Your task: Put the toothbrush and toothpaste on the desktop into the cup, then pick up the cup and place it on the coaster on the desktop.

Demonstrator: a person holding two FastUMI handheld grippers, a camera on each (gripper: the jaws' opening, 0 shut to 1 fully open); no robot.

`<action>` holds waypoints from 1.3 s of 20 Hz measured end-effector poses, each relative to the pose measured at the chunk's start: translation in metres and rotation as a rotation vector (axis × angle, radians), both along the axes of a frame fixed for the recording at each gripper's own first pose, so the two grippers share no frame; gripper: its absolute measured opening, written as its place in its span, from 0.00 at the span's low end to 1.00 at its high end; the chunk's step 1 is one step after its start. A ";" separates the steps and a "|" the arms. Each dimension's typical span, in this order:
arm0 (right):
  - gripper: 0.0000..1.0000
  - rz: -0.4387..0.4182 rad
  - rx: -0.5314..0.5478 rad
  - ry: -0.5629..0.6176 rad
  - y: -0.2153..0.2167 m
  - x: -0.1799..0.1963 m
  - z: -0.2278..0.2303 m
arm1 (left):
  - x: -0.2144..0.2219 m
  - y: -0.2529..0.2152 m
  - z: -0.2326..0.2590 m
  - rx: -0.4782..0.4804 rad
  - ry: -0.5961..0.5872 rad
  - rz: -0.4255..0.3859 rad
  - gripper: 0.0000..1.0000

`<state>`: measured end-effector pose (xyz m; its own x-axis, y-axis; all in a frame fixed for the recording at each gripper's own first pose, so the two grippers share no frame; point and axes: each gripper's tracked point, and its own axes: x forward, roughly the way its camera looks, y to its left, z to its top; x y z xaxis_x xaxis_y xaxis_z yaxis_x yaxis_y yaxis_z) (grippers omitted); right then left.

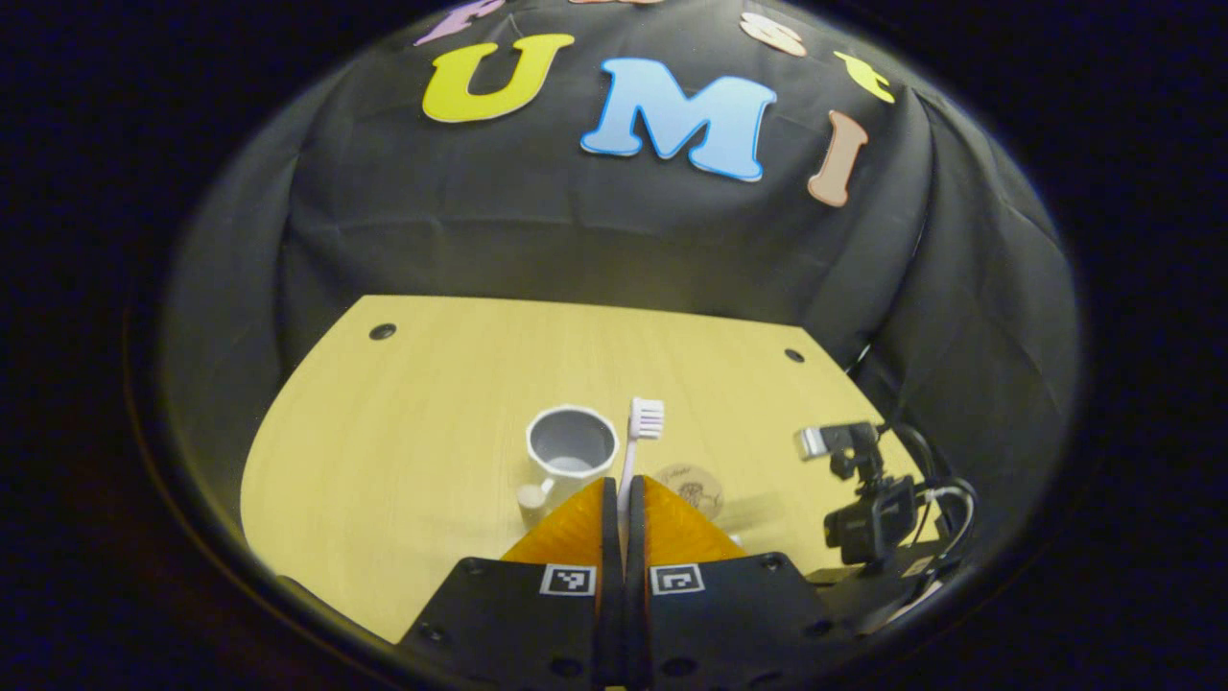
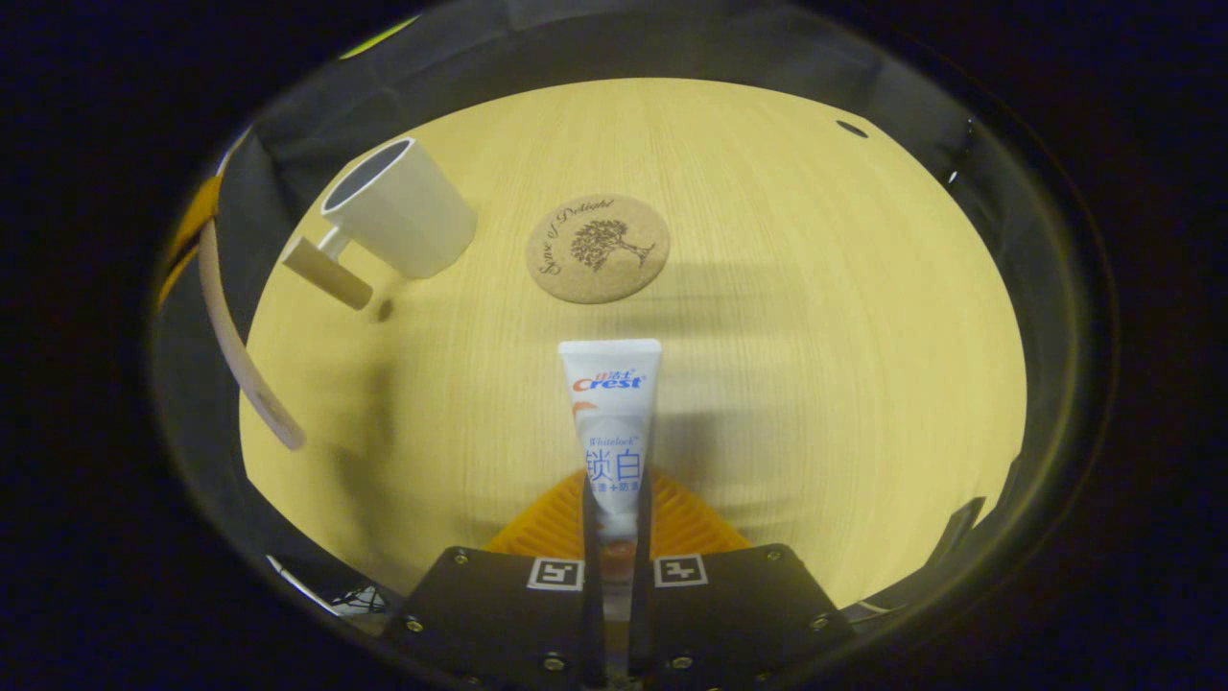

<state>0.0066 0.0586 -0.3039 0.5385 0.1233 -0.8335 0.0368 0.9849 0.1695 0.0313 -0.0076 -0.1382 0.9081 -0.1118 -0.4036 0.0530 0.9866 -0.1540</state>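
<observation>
the left gripper [image 1: 624, 494] is closed down to a narrow slit, and both fingers press on the handle of the toothbrush [image 1: 637, 447]. the brush stands up out of the fingers, bristle head on top, with its head seen just right of the cup's rim. this gripper is held above the near part of the desktop [image 1: 403, 432] and looks forward and slightly down toward the booth's back wall.

the right gripper [image 2: 614, 499] is also narrowed, clamped on the lower part of the toothpaste tube [image 2: 611, 413], which points away from the camera with its flat crimped end farthest out. this gripper tilts steeply down, so its view looks almost straight onto the tabletop.

the white cup [image 1: 570, 447] stands upright on the desktop, open mouth up, with a pale wooden handle [image 1: 531, 500] toward the near left. in the right gripper view the cup [image 2: 401, 206] sits at upper left, well apart from the tube.

the round cork coaster [image 2: 597, 248], printed with a tree, lies flat and bare just beside the cup; in the left gripper view the coaster [image 1: 693, 485] is partly hidden behind the right finger.

the left gripper view also shows a small black camera on a mount [image 1: 863, 499] with cables at the table's right edge. the right gripper view shows a pale curved strip [image 2: 235, 345] at its left edge; i cannot tell what it is.
</observation>
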 end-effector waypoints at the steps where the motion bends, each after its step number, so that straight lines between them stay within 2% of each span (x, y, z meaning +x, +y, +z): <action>1: 0.12 -0.001 0.002 -0.001 0.000 0.000 -0.001 | 0.010 0.001 0.020 -0.019 -0.029 0.006 0.06; 6: 0.12 -0.016 0.026 -0.008 0.001 0.001 0.000 | 0.059 0.023 0.076 -0.066 -0.123 0.031 0.06; 12: 0.12 -0.037 0.051 -0.010 0.001 0.001 0.000 | 0.103 0.033 0.075 -0.089 -0.162 0.009 0.06; 17: 0.12 -0.066 0.118 -0.034 0.002 0.008 0.009 | 0.134 0.040 0.057 -0.074 -0.165 0.000 0.06; 21: 0.12 -0.090 0.133 -0.114 -0.004 0.028 0.048 | 0.144 0.041 0.038 -0.049 -0.139 -0.009 0.06; 26: 0.11 -0.079 0.174 -0.317 0.000 0.065 0.138 | 0.149 0.046 0.014 -0.005 -0.113 -0.005 0.07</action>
